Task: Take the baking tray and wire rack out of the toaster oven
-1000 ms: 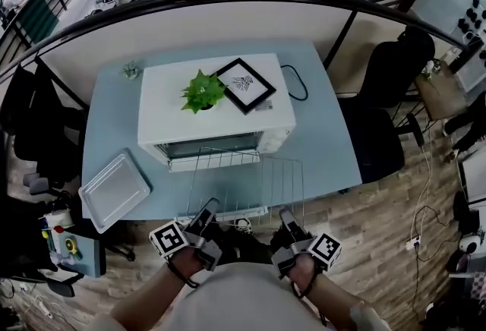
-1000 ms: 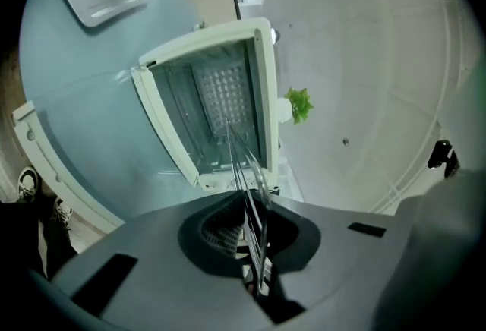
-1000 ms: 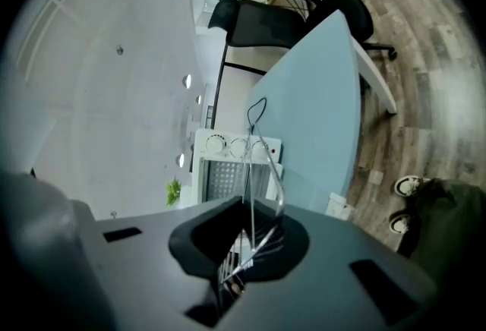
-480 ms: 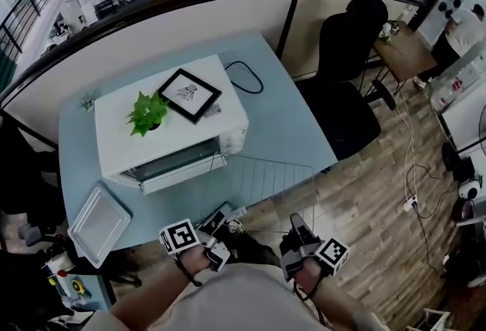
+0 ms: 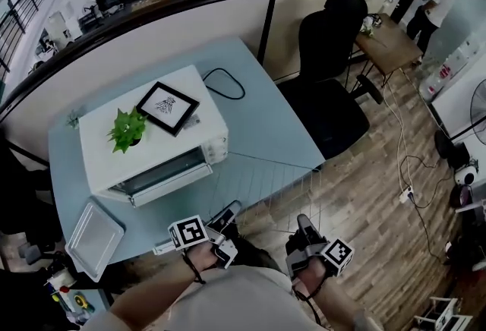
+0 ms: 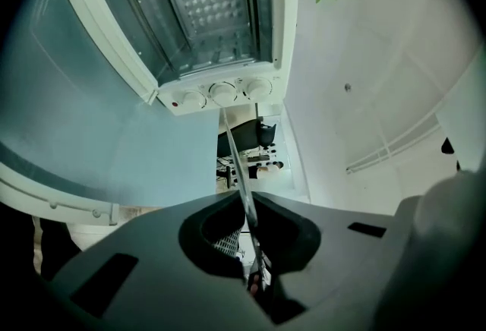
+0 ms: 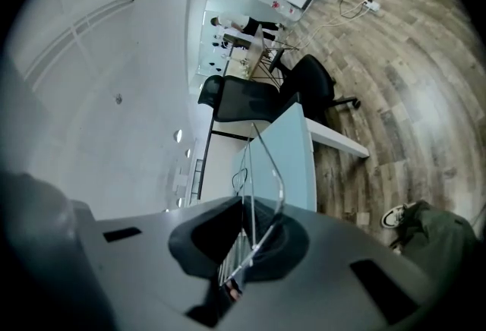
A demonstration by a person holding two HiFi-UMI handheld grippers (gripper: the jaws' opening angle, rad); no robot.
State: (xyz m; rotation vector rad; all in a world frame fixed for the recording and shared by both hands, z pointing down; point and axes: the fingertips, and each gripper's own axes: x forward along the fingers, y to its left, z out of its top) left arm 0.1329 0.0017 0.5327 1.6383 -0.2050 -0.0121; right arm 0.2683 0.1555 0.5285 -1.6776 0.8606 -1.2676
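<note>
The wire rack [image 5: 266, 187] is out of the white toaster oven [image 5: 152, 141] and hangs level over the table's near right edge. My left gripper [image 5: 228, 215] is shut on its near left edge and my right gripper [image 5: 304, 226] on its near right edge. In the left gripper view the rack [image 6: 240, 164] shows edge-on as a thin wire running out of the closed left gripper [image 6: 247, 209], with the oven [image 6: 205, 18] open ahead. In the right gripper view the rack's corner [image 7: 264, 162] sticks out of the right gripper [image 7: 254, 234]. The baking tray [image 5: 95, 237] lies on the table's near left corner.
The oven door [image 5: 173, 182] hangs open toward me. A potted plant [image 5: 127, 128] and a picture frame [image 5: 167, 105] sit on the oven. A black cable [image 5: 224, 84] lies on the light blue table [image 5: 266, 121]. An office chair [image 5: 330, 56] stands to the right, on wooden floor.
Both grippers have swung to the right with the wire rack, away from the oven mouth. The oven and tray now lie farther left in the head view.
</note>
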